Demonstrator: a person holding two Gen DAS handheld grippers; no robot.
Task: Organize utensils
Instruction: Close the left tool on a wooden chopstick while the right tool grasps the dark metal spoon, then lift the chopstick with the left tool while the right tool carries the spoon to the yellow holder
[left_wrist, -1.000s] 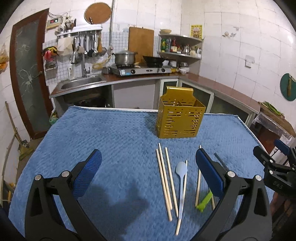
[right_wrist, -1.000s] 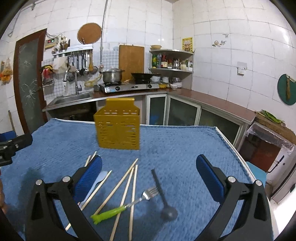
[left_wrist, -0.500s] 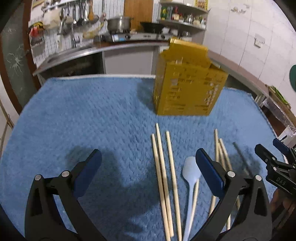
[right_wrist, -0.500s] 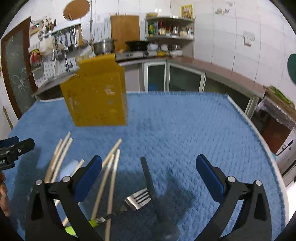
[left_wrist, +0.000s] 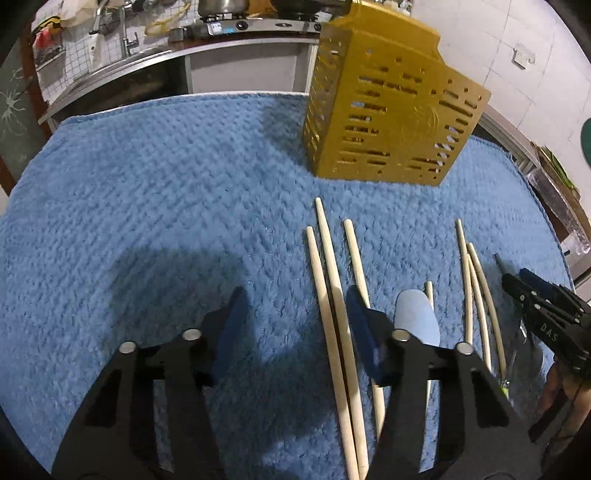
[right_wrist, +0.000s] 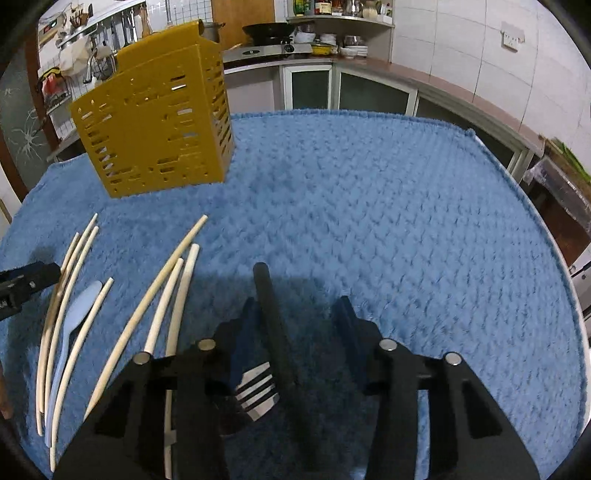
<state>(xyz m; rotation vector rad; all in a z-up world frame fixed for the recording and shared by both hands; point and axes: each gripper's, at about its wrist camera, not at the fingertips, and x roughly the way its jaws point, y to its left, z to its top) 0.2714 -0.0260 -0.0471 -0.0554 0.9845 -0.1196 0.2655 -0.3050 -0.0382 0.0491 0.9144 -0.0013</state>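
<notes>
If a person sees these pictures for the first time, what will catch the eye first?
First the yellow perforated utensil holder, standing at the far side of the blue towel. Next, the pale chopsticks scattered on the towel in front of it. The left gripper hangs open over two of them, while the right gripper straddles a black handle beside a fork.

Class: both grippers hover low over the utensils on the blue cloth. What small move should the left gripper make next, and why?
Probably close the left gripper: its open jaws straddle two chopsticks on the cloth, and the yellow holder stands just beyond, ready to take them.
</notes>
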